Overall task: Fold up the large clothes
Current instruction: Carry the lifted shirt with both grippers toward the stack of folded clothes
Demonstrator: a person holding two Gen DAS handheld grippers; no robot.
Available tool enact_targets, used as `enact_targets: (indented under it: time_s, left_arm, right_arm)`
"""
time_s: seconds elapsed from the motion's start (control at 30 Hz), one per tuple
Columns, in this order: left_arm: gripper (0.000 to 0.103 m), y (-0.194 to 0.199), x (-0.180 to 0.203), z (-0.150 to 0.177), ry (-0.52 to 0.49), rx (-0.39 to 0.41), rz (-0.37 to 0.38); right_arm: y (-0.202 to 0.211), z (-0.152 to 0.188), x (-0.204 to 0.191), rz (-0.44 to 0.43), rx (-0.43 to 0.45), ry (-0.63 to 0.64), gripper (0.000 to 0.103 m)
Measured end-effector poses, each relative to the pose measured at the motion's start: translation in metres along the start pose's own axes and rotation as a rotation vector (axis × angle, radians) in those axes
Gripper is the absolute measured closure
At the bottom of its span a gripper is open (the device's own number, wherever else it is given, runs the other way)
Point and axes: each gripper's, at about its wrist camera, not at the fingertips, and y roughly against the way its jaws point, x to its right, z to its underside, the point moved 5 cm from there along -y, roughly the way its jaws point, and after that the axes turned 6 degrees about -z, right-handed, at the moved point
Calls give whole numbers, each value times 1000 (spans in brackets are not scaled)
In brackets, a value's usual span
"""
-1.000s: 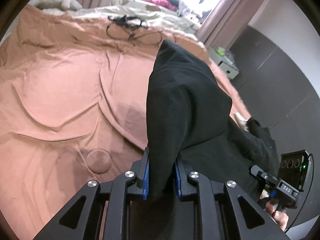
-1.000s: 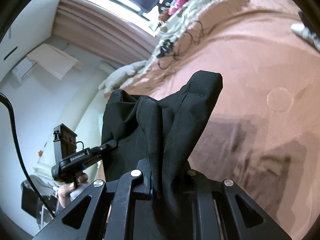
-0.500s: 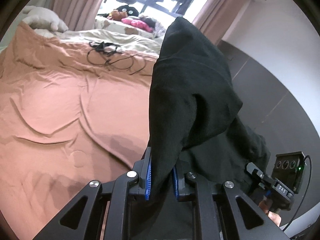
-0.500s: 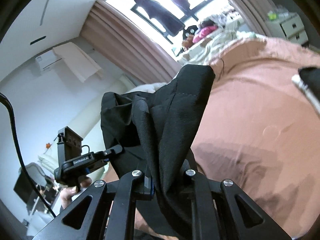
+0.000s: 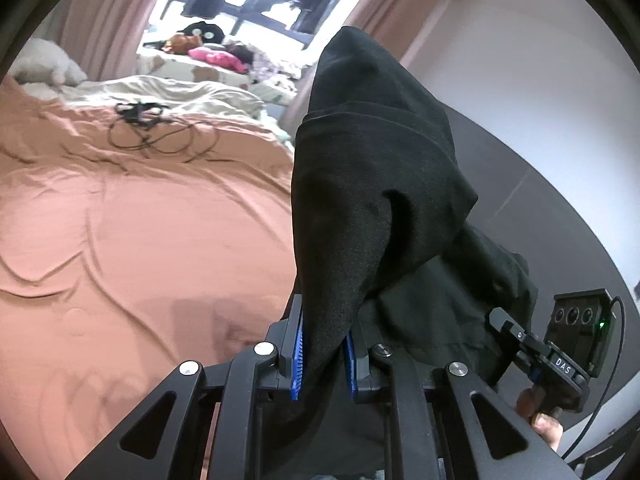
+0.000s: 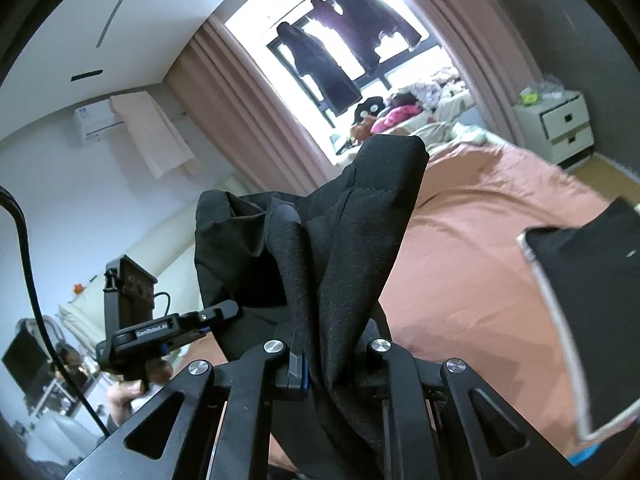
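Note:
A large black garment point(image 5: 372, 184) hangs in the air between both grippers, above the bed's salmon sheet point(image 5: 140, 232). My left gripper point(image 5: 323, 354) is shut on one bunched corner, which stands up past the blue pads. My right gripper point(image 6: 334, 364) is shut on another corner of the same black garment point(image 6: 344, 240). The right gripper also shows at the lower right of the left wrist view point(image 5: 516, 334). The left gripper shows at the left of the right wrist view point(image 6: 216, 314). The garment's lower part is hidden below the frames.
A tangle of black cables point(image 5: 152, 128) lies on the far sheet by a cream duvet point(image 5: 168, 92). A white plush toy point(image 5: 44, 62) sits at the far left. A white drawer unit point(image 6: 560, 126) stands by the bed. A black piece with white trim point(image 6: 584, 304) is at right.
Both grippers have risen and tilted up with the garment held. The window and walls now fill more of both views, and the bed sits lower.

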Motion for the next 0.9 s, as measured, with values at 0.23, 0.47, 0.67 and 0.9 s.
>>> enact_targets:
  time_s: [0.23, 0.47, 0.67, 0.9]
  left_arm:
    - [86, -17, 71, -2, -50, -9, 75]
    - [86, -36, 135, -4, -92, -22, 129]
    - [86, -57, 183, -1, -129, -44, 177]
    - [86, -93, 224, 1, -163, -85, 218]
  right_arm:
    - [58, -35, 16, 73, 48, 46, 90]
    - [108, -66, 33, 108, 71, 79, 90]
    - [144, -83, 59, 157, 87, 70, 90]
    - [178, -97, 95, 218, 123, 44, 90]
